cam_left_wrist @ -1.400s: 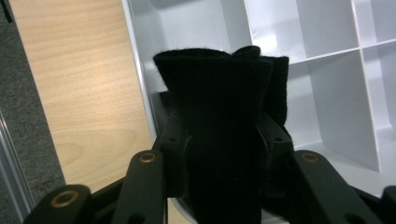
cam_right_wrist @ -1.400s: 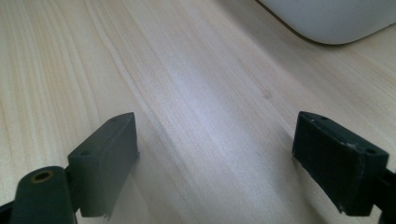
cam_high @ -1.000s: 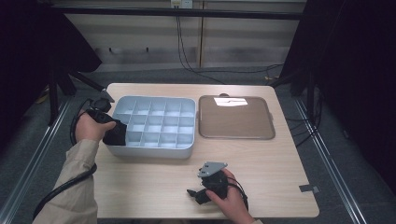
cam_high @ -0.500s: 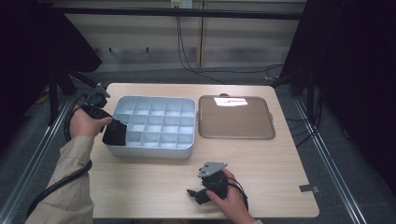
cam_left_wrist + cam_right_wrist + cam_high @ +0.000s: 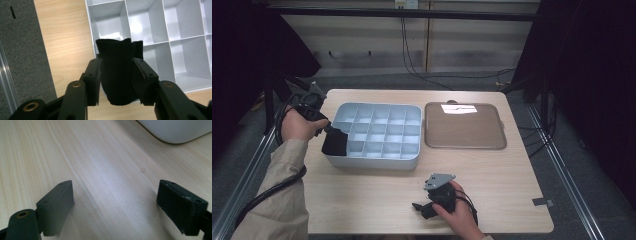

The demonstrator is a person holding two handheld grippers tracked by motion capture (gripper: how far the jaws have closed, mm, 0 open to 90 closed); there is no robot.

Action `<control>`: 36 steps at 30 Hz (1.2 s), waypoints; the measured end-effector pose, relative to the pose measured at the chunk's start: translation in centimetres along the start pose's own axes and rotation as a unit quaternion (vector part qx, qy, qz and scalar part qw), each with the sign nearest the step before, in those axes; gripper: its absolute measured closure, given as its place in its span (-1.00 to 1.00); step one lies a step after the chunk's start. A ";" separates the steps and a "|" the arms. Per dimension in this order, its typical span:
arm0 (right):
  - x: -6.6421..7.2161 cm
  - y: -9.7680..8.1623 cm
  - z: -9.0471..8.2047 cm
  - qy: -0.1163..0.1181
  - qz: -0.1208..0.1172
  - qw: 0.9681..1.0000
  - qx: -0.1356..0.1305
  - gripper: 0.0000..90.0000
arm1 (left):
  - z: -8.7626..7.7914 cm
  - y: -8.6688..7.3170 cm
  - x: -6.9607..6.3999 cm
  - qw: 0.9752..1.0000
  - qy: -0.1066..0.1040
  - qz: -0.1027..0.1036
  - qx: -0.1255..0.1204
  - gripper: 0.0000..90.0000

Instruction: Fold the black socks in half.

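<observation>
Black cloth [image 5: 117, 72] is clamped in the left tongs [image 5: 117, 75], closing just now; it may catch the organizer box [image 5: 377, 132] wall. Right tongs [image 5: 115, 205] gape empty.

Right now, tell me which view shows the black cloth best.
The left gripper view: the black cloth sits large between the left tongs, pads pressing both sides, above the grey divided box. In the high view it is a small dark patch at the box's near-left corner.

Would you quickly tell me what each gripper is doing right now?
Left gripper: shut on the black cloth, jaws just closing.
Right gripper: open, holding nothing.
</observation>
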State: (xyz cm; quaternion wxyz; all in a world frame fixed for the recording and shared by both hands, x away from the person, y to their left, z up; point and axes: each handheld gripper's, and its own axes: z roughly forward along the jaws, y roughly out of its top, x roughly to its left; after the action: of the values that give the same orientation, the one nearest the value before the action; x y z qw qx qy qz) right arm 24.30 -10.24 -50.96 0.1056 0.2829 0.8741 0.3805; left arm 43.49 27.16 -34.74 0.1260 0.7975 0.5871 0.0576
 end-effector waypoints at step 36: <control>0.0 0.0 0.0 -0.001 0.000 1.000 0.000 -0.70 | -1.8 1.0 0.1 1.000 -0.018 0.004 0.010 1.00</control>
State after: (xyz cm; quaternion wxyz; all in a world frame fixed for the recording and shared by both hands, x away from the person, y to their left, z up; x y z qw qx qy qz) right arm 24.29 -10.24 -50.96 0.1061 0.2832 0.8741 0.3801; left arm 44.04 27.22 -32.71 0.1284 0.8018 0.5824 0.0381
